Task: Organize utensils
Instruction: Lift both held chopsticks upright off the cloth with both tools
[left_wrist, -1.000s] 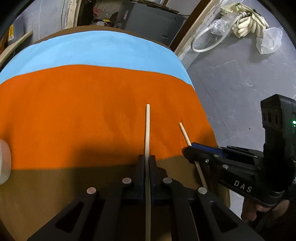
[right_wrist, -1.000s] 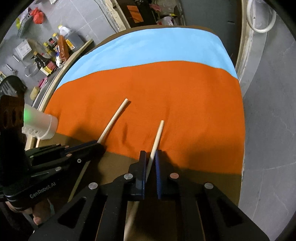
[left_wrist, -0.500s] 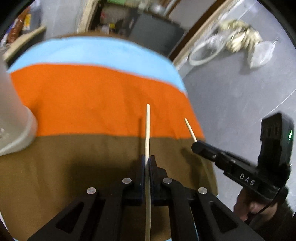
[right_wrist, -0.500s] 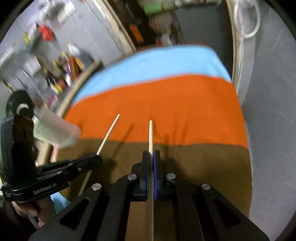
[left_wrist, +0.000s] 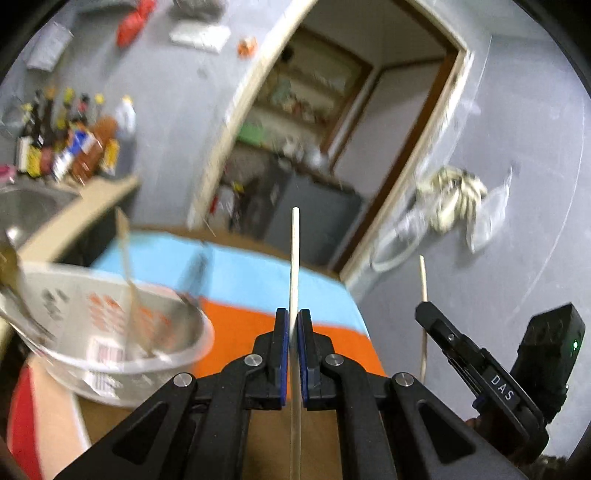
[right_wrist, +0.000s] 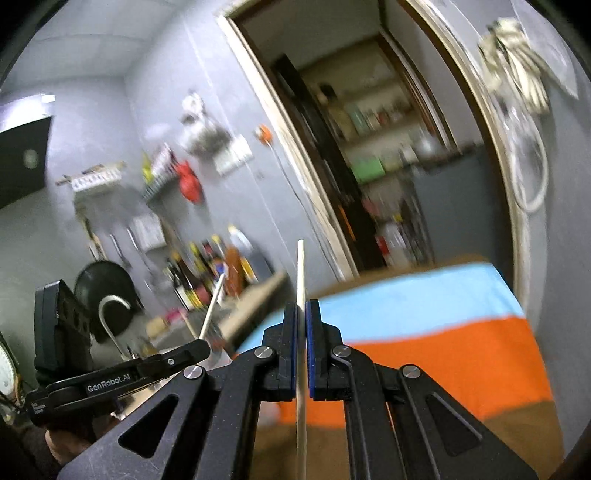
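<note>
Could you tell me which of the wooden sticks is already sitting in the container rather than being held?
The darker stick leaning inside the white container. The two pale chopsticks are each clamped in a hand-held gripper: left, right.

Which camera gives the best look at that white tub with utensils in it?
The left wrist view: the tub fills its lower left, blurred, with a wooden utensil standing inside. The right wrist view shows almost nothing of it; the left gripper blocks that corner.

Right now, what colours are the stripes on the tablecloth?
Light blue, orange and brown bands on the tablecloth, clearest in the right wrist view.
</note>
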